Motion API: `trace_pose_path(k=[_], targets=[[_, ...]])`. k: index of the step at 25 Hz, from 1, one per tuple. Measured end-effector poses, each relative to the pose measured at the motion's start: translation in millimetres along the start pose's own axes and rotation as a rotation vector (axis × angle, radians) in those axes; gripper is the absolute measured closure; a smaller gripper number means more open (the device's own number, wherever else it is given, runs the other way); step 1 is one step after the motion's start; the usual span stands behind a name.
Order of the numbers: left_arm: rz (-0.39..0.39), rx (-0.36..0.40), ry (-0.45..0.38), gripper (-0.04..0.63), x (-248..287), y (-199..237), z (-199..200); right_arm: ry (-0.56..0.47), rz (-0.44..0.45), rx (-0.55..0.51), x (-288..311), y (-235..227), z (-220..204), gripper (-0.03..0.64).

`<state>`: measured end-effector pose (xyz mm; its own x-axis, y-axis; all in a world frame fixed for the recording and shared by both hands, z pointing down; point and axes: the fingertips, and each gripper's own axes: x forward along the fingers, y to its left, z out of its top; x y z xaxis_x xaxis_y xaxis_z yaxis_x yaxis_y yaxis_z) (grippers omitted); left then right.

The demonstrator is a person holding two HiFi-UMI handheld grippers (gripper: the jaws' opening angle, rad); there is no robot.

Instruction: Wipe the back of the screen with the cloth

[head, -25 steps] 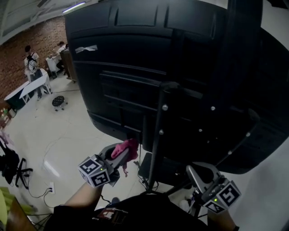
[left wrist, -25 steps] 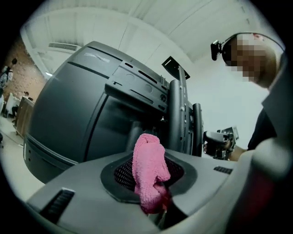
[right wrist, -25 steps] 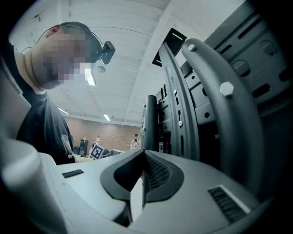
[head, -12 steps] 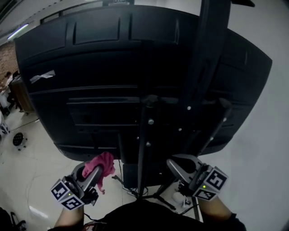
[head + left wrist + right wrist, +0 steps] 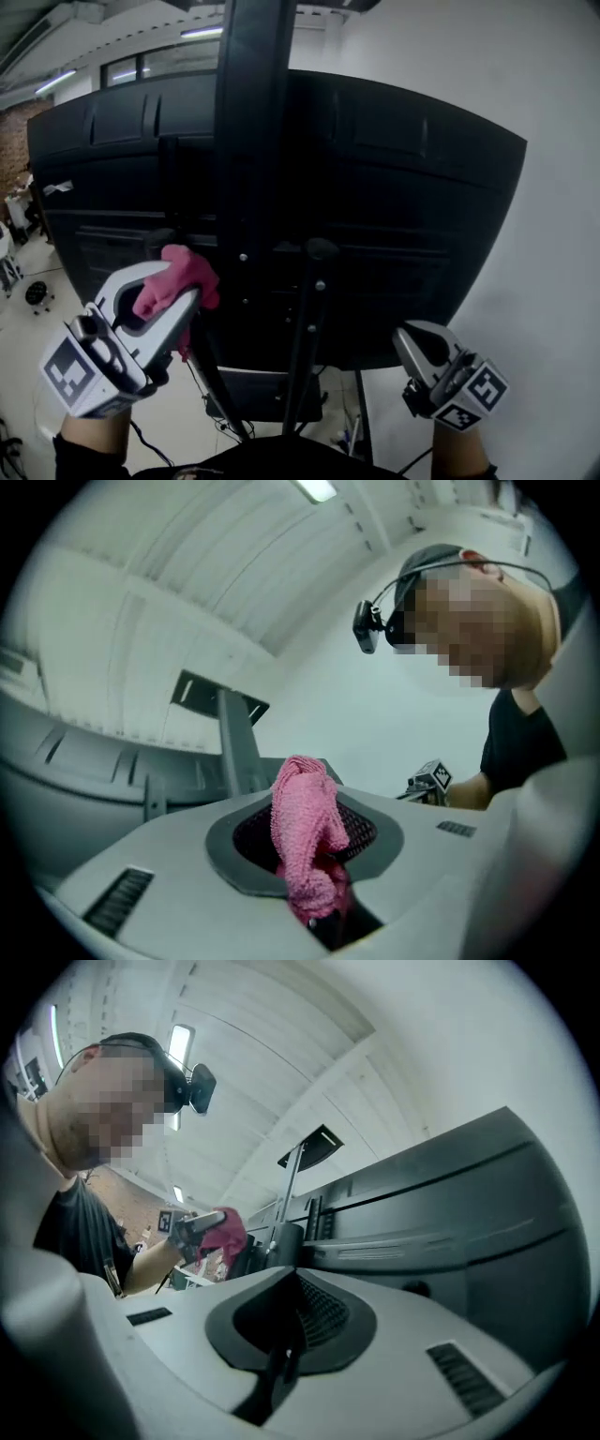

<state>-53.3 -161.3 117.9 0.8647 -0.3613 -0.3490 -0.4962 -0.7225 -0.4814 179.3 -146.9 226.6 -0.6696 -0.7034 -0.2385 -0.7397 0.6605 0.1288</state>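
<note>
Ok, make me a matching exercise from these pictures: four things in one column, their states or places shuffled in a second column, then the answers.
1. pink fluffy cloth
2. right grey gripper
3. big black plastic screen back
4. left grey gripper

A. shut, nothing in it
B. crossed by a dark upright post
C. pinched between jaws
D. shut on fabric

Pairs: 1-C, 2-A, 3-B, 4-D
</note>
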Motion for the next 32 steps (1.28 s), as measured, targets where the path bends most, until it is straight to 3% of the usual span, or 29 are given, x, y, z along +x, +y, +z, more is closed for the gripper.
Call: trace_pose_path(k=[3,5,9,11,14,19,23,26,30,32], targets=[[0.031,0.192,0.135,0.506,105.2,-17.5,20.2,-0.012,0.024,0.020,-38.7,-37.9,-8.2,0.611],[0.104,0.284,0.241,0.506,175.9,-10.4,21.7,-0.025,0.049,0.031,-55.4,-61.5,-9.5,0.611],[0.314,0.492,0.375,0.506,272.5,50.9,23.8,-0.060,0.057,0.064,-81.0,-83.9,-17.2,0.611],[0.366,0.549,0.474,0.506,296.2,71.6,7.9,-0.074,0.048,0.083,-94.1,-87.1,-22.6,0.611],[0.328,0.575,0.544,0.506,325.5,60.3,-13.6,-0.090,0.035,0.077,-110.4,-91.0,-21.6,0.611],[0.248,0.584,0.508,0.506,389.7,27.5,-12.3,-0.107,-0.016,0.085,-133.6,-106.0,-23.8,0.611],[0.208,0.714,0.479,0.506,458.4,-8.8,-0.7,-0.120,-0.051,0.108,-149.7,-119.1,-29.8,0.611],[0.118,0.764,0.470,0.506,511.9,-60.3,-10.6,-0.125,-0.074,0.122,-164.0,-120.6,-33.7,0.611],[-0.051,0.745,0.425,0.506,560.1,-144.2,-35.8,-0.114,-0.123,0.136,-187.6,-122.0,-40.4,0.611],[-0.122,0.734,0.402,0.506,555.1,-161.5,-38.2,-0.110,-0.137,0.142,-193.9,-124.6,-42.8,0.611]])
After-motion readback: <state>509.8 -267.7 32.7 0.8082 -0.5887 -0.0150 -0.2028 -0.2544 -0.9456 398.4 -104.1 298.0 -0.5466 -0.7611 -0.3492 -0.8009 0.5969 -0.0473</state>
